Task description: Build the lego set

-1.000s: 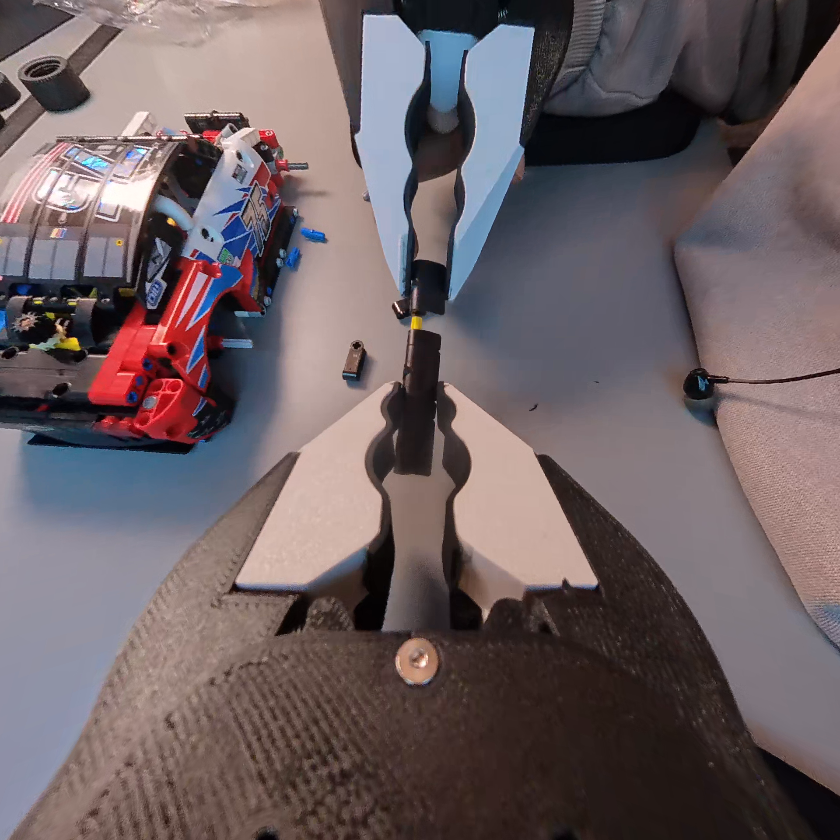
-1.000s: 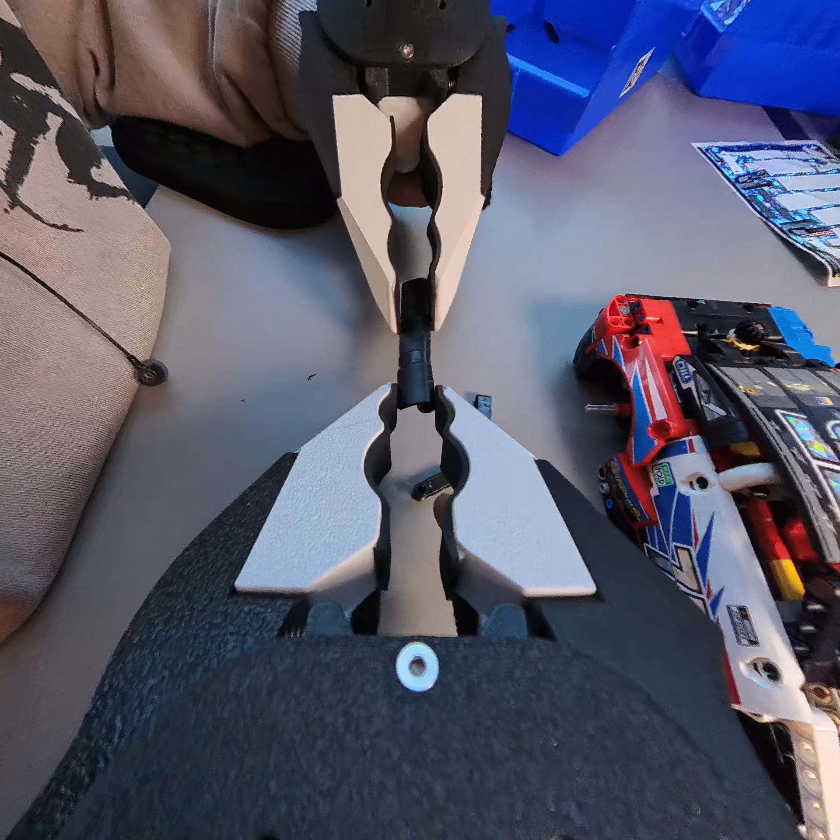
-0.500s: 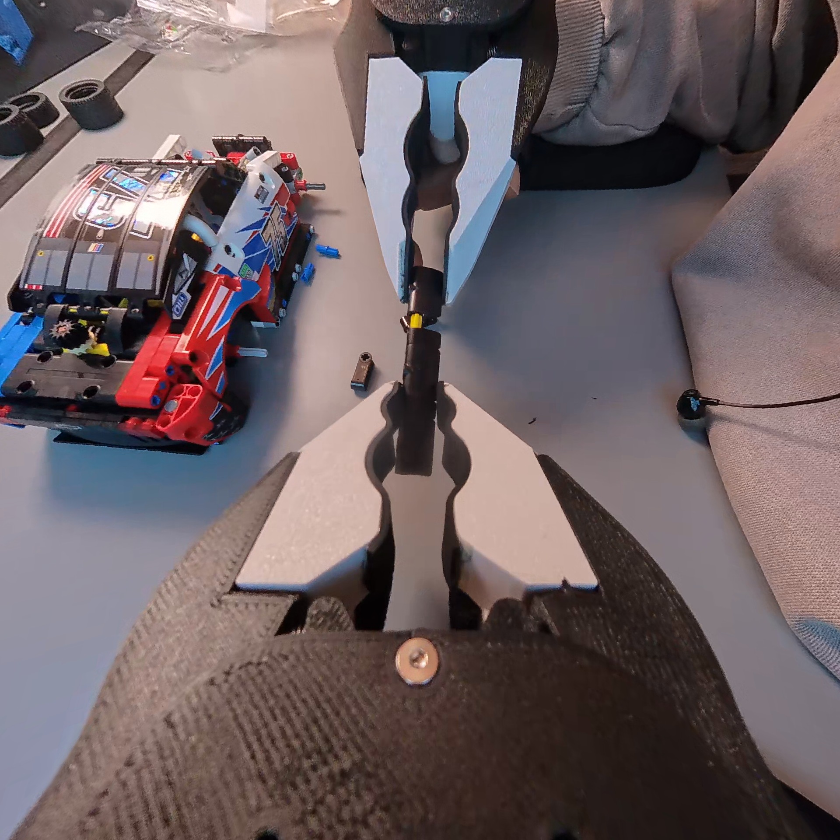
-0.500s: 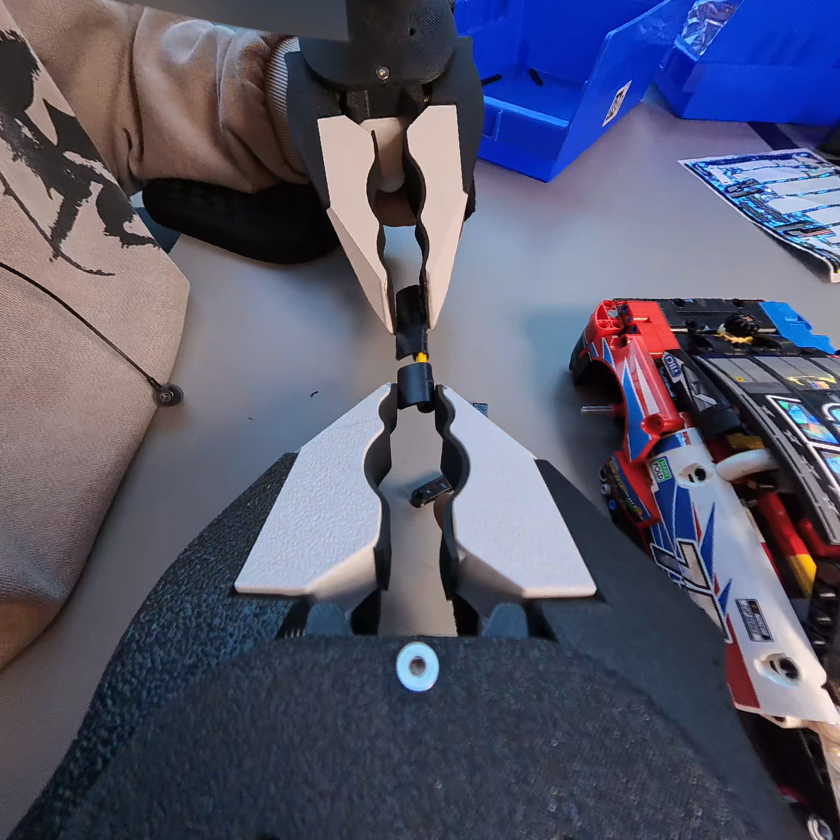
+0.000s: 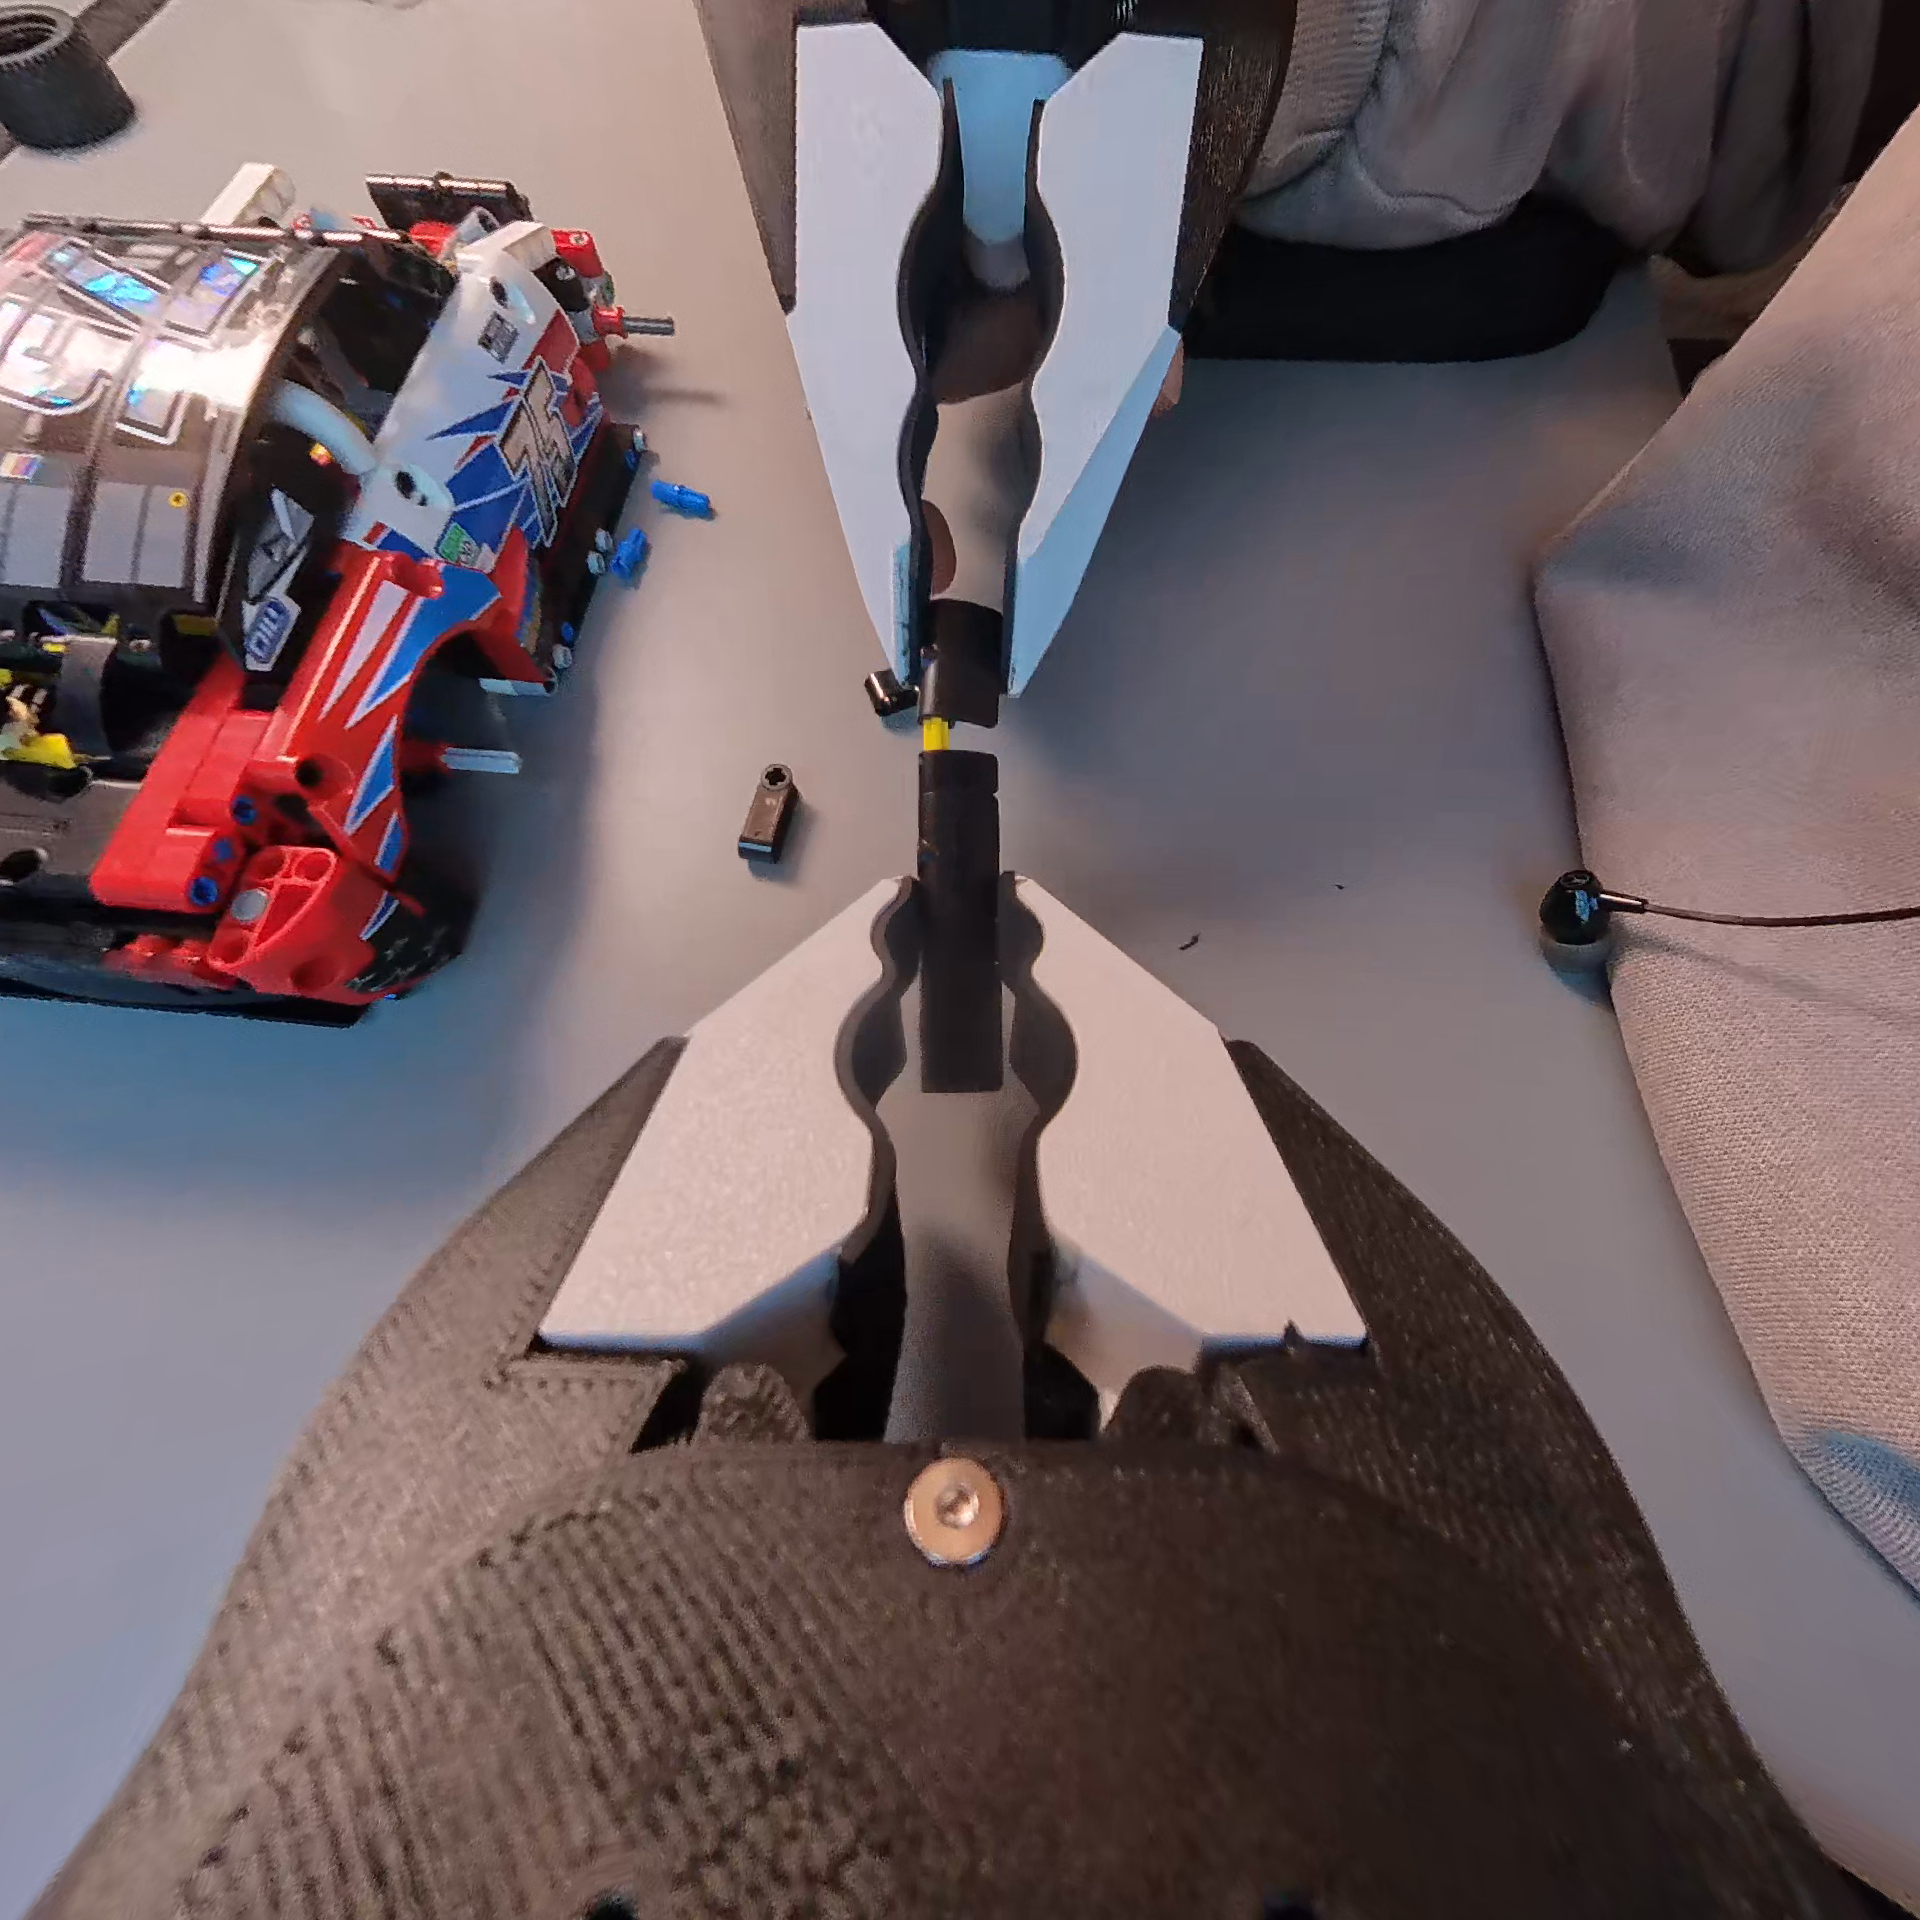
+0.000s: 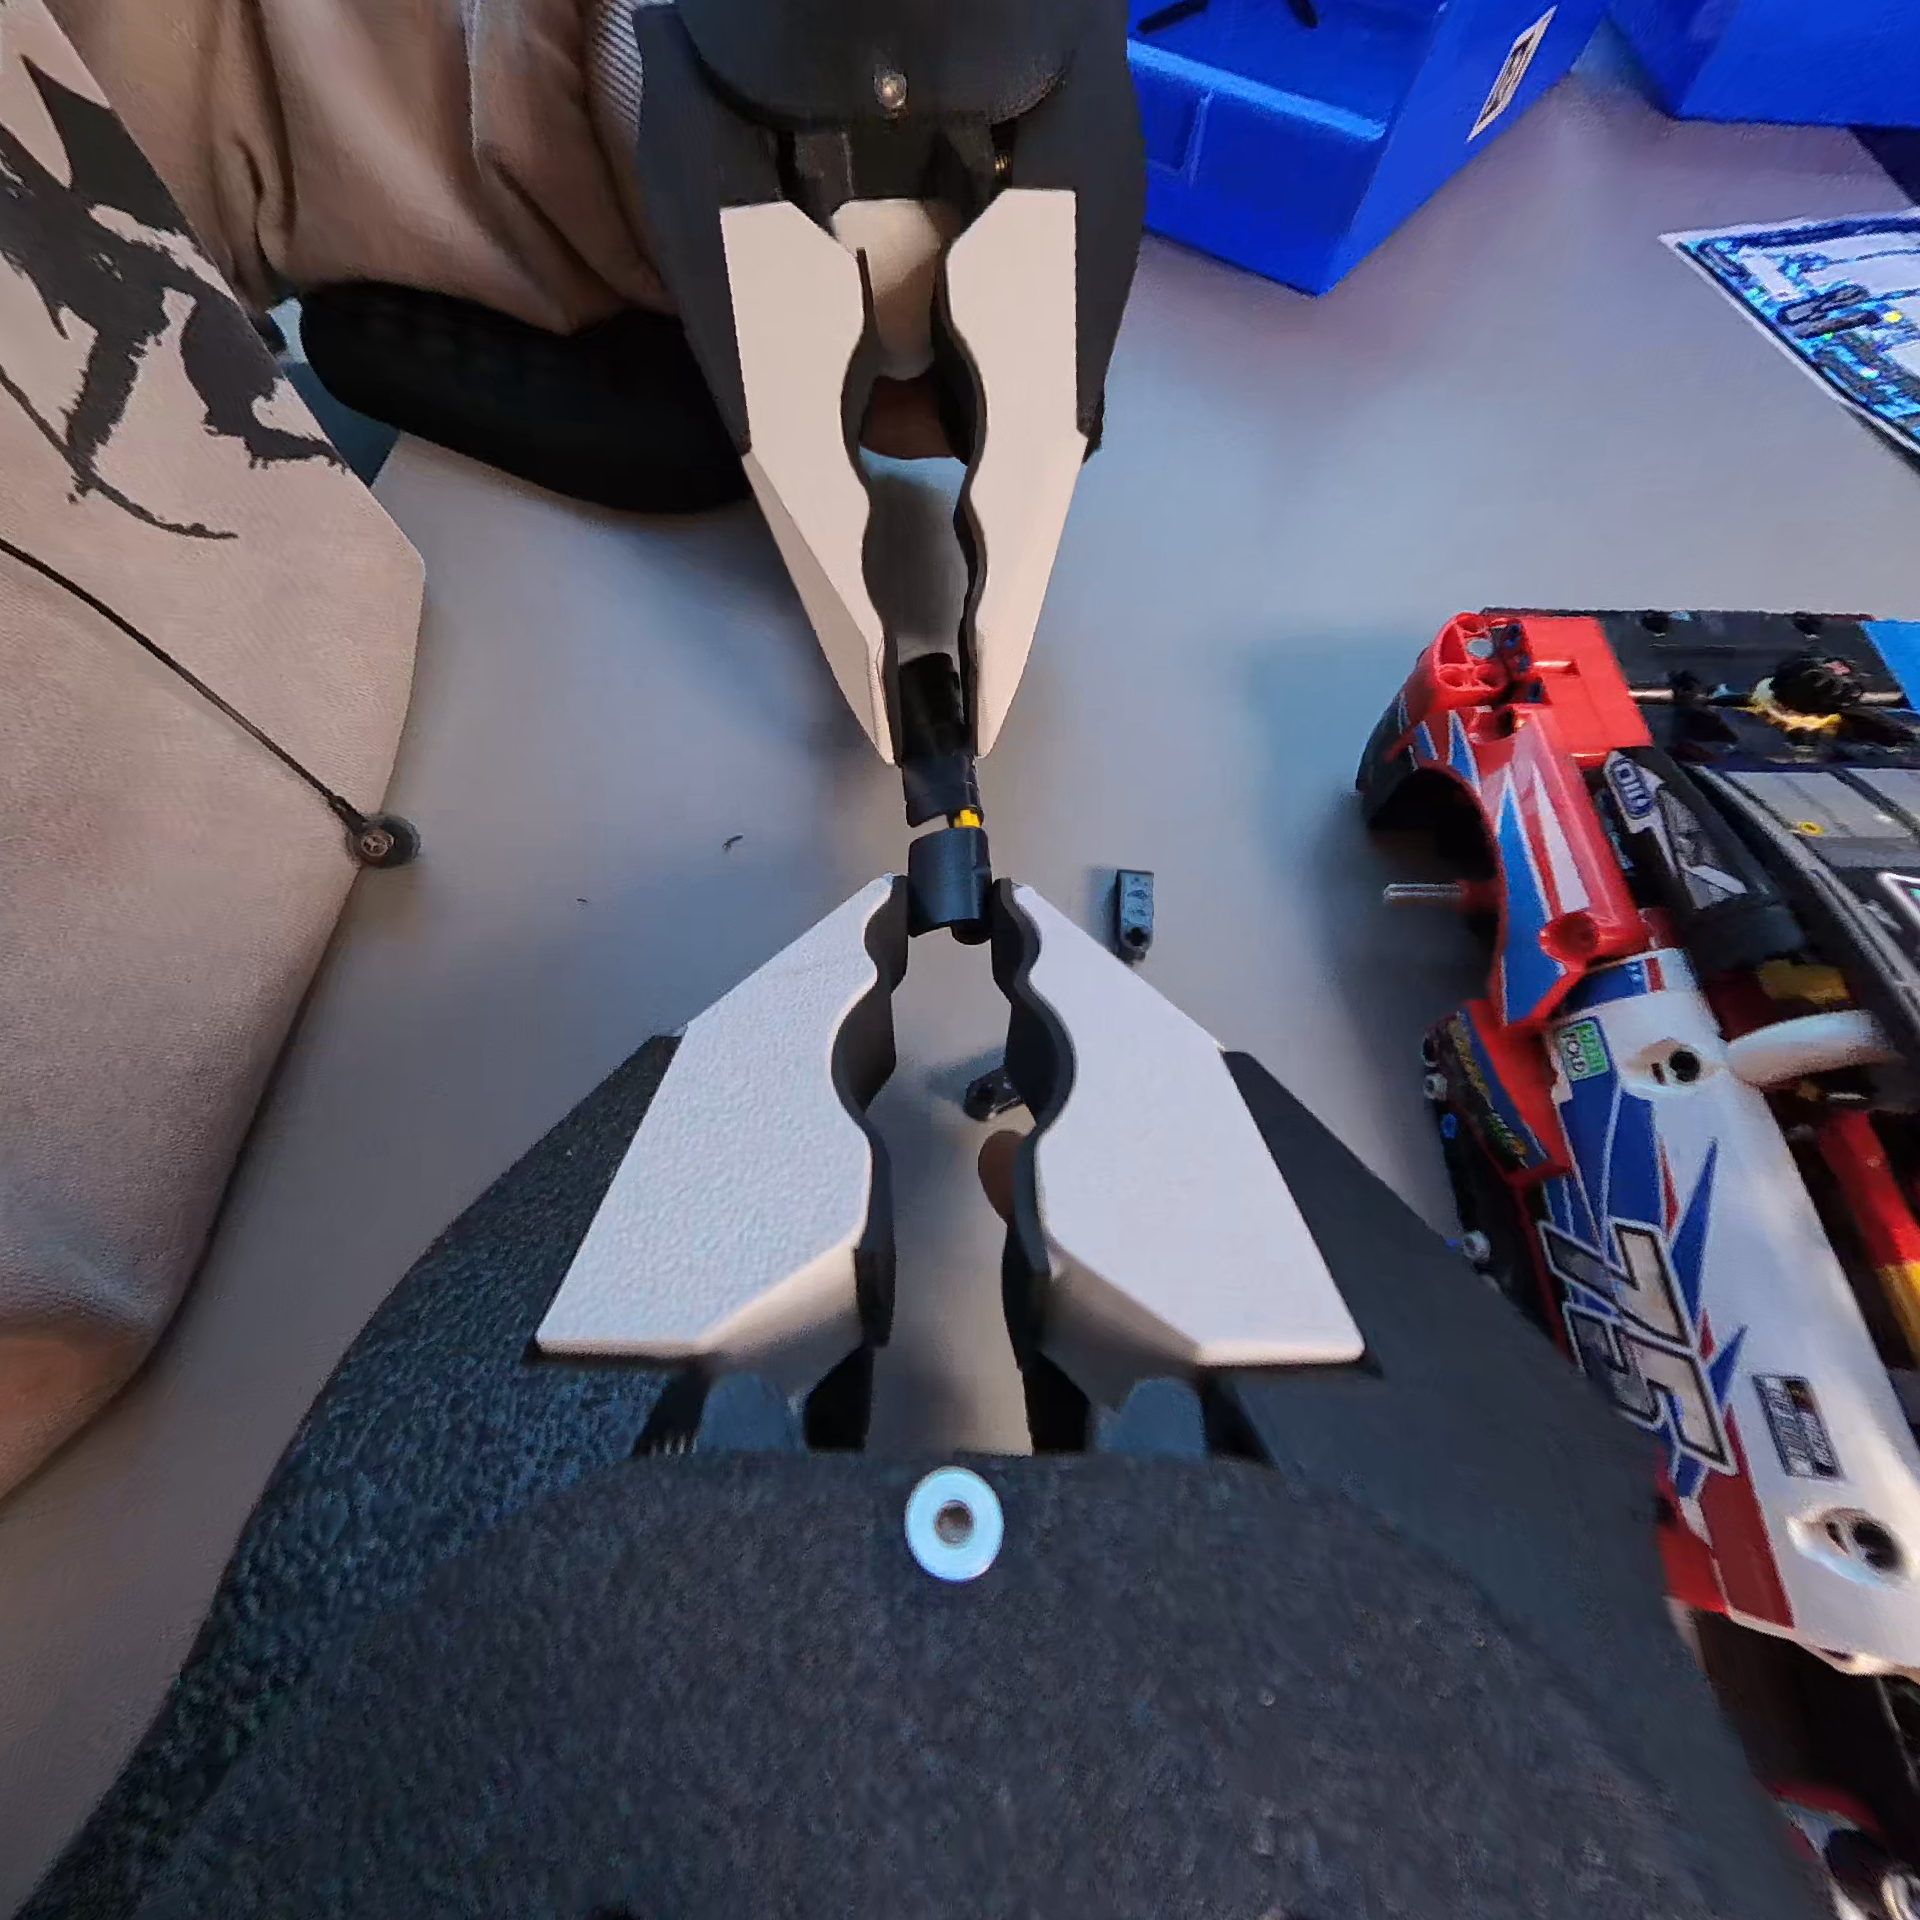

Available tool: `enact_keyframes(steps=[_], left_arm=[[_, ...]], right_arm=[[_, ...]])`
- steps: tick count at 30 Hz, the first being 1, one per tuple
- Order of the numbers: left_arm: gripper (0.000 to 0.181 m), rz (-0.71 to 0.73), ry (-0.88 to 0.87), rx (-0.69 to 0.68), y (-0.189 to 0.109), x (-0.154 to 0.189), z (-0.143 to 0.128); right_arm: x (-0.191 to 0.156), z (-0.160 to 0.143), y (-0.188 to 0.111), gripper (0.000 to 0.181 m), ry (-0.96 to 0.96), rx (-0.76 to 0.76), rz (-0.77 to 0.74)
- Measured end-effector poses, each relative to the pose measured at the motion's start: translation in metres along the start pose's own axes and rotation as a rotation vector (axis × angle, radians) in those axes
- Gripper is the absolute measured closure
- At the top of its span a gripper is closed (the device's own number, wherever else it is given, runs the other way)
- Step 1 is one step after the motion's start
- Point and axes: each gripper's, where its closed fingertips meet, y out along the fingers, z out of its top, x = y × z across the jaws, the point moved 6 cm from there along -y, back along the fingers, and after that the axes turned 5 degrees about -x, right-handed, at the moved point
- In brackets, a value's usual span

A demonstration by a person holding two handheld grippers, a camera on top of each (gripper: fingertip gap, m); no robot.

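Observation:
My left gripper (image 5: 956,883) is shut on a long black tube piece (image 5: 956,821) and holds it above the grey table. My right gripper (image 5: 956,681) faces it, shut on a short black piece (image 5: 966,634). A short bit of yellow axle (image 5: 935,732) shows between the two pieces. In the right wrist view, my right gripper (image 6: 948,885) holds the short piece (image 6: 943,862), and the left gripper (image 6: 935,750) holds the long one (image 6: 935,790). The red, white and blue lego car (image 5: 312,571) stands to the side and also shows in the right wrist view (image 6: 1662,1039).
A loose black connector (image 5: 769,810) lies on the table under the grippers, with blue pins (image 5: 681,499) by the car. There is a tyre (image 5: 52,62) at the far left. Blue bins (image 6: 1299,135) and a sticker sheet (image 6: 1818,301) lie beyond the car. A person's sleeves and a small black cable end (image 5: 1574,909) are close by. My left and right fingertips are right by each other. The loose black connector (image 5: 769,810) is about 5 cm from both grippers' fingertips. It is also in sight in the right wrist view (image 6: 1134,918).
In the right wrist view the two black pieces met end to end a second ago; now a little yellow axle shows between them. Both grippers stay shut on their pieces.

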Motion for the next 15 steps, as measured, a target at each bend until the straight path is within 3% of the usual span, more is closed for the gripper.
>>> enact_keyframes(steps=[8,15], left_arm=[[0.169,-0.042,-0.002,-0.050,0.014,0.007,-0.007],[0.169,-0.027,0.007,-0.040,0.014,0.008,-0.006]], right_arm=[[-0.008,-0.012,0.007,0.168,-0.029,-0.122,0.034],[-0.008,-0.012,0.005,0.169,-0.003,-0.076,0.033]])
